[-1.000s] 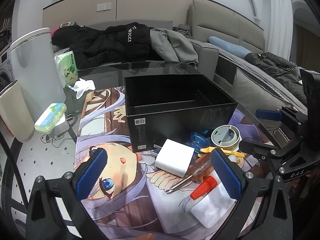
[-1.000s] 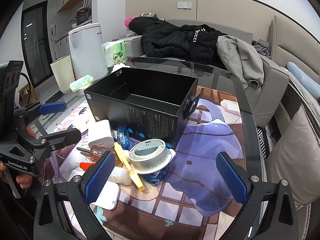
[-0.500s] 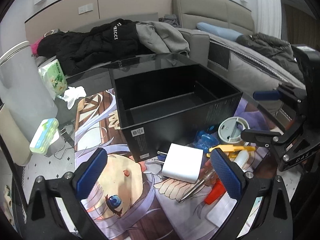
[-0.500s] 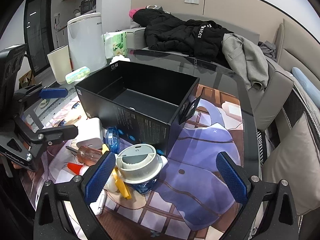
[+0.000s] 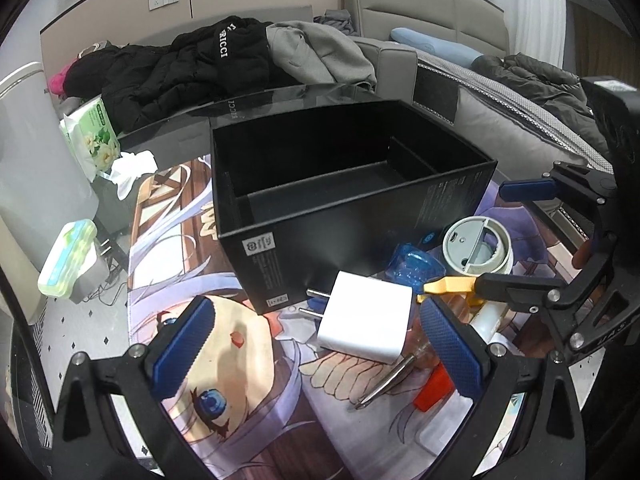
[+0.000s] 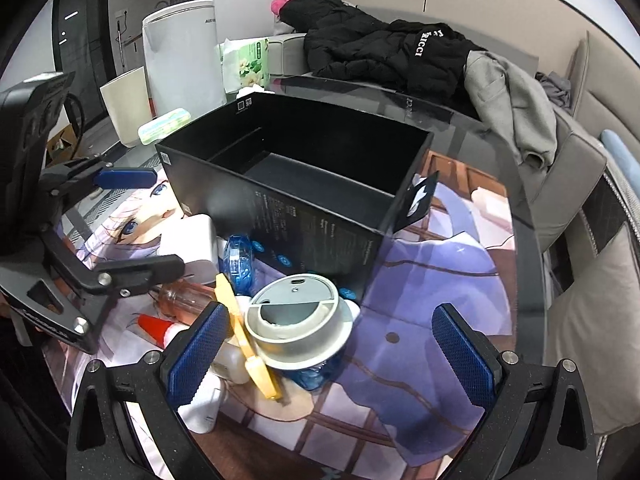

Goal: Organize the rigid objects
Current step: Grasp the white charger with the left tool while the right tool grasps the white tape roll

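Clutter sat bunched against the near wall of the black box, and that looked deliberate: everything due to go in was heaped just beside the container meant to take it. The box stood open-topped on the printed mat over the glass table, a divider splitting its inside, and both compartments looked bare as far as either view showed.

White charger lay nearest the left gripper, prongs pointing at the box wall, one edge resting over the clear-handled screwdriver. Behind it sat a blue plastic piece, a yellow tool and a round grey-and-white lid, the lid perched on top of the pile rather than flat on the mat. A white bottle with a red cap lay at the pile's edge.

Left gripper was spread wide and carried nothing, its blue pads either side of the charger without touching it; that framing suggested the charger as the first pick, though that was only my reading. Right gripper was spread just as wide, empty too, hanging over the lid with its left pad close beside the yellow tool; contact there I could not tell. Nothing was in the box yet, so the sorting appeared to be at its very start.
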{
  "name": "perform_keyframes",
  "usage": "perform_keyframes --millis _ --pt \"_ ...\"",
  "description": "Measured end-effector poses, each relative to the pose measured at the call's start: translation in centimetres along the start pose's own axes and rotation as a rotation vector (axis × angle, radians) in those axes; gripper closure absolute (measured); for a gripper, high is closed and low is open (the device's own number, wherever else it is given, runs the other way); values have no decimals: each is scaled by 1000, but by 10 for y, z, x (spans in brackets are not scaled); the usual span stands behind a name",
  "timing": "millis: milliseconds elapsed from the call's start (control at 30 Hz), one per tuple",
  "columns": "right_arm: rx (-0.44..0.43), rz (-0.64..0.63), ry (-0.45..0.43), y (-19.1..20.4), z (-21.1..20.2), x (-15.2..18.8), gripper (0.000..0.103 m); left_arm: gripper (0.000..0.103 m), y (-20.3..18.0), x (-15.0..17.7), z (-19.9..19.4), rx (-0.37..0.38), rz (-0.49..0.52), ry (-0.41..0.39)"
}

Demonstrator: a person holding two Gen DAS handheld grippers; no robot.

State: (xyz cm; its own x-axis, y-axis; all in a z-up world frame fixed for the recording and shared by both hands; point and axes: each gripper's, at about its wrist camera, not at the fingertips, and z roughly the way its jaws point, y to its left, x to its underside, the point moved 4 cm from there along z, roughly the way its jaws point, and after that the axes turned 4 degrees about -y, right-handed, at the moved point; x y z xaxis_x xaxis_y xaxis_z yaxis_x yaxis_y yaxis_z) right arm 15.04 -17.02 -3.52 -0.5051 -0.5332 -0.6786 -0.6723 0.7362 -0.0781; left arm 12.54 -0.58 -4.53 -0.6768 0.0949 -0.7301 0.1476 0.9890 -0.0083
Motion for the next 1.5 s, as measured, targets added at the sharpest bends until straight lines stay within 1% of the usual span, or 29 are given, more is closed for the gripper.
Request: perform_keyframes --millis 67,200,267,400,500,600,700,733,800,867,967,1033,1067,1233,1367,1433,1500 --pt "-8 18 9 -2 1 0 0 1 0 2 2 4 -10 1" --pt "28 31 1 -11 -3 1 0 2 3 3 2 4 -27 4" --pt "31 39 2 -14 -5 4 0 4 4 4 2 16 -35 3" --pt "39 46 1 -19 -7 7 0 13 3 4 3 45 -40 10" --pt "27 56 6 -20 -7 8 0 16 3 4 4 60 -49 19" --pt "3 69 13 -20 -6 9 0 25 2 4 6 101 -72 36" --pt "-12 74 17 -19 -6 11 0 34 -2 4 6 125 -72 42" --pt "-16 77 18 -19 -6 11 0 36 -3 3 5 124 -66 41" --pt "-15 79 19 -20 -5 11 0 36 -4 3 5 122 -59 40" --pt "8 75 18 -24 -6 11 0 38 -2 4 5 126 -59 44" --pt "28 73 21 -29 -7 12 0 38 3 6 3 114 -54 53" --pt "35 63 18 -30 -8 13 0 42 5 10 5 104 -54 70" --pt "42 55 19 -29 -7 13 0 42 6 11 5 103 -58 74" --pt "41 26 40 -22 2 13 0 43 4 11 8 98 -58 73" --pt "41 25 33 -20 7 9 2 43 0 9 12 89 -45 68" --pt "26 27 44 -18 11 8 10 43 -2 8 12 86 -46 65" --pt "3 30 48 -15 14 8 16 43 -1 7 12 86 -52 64"
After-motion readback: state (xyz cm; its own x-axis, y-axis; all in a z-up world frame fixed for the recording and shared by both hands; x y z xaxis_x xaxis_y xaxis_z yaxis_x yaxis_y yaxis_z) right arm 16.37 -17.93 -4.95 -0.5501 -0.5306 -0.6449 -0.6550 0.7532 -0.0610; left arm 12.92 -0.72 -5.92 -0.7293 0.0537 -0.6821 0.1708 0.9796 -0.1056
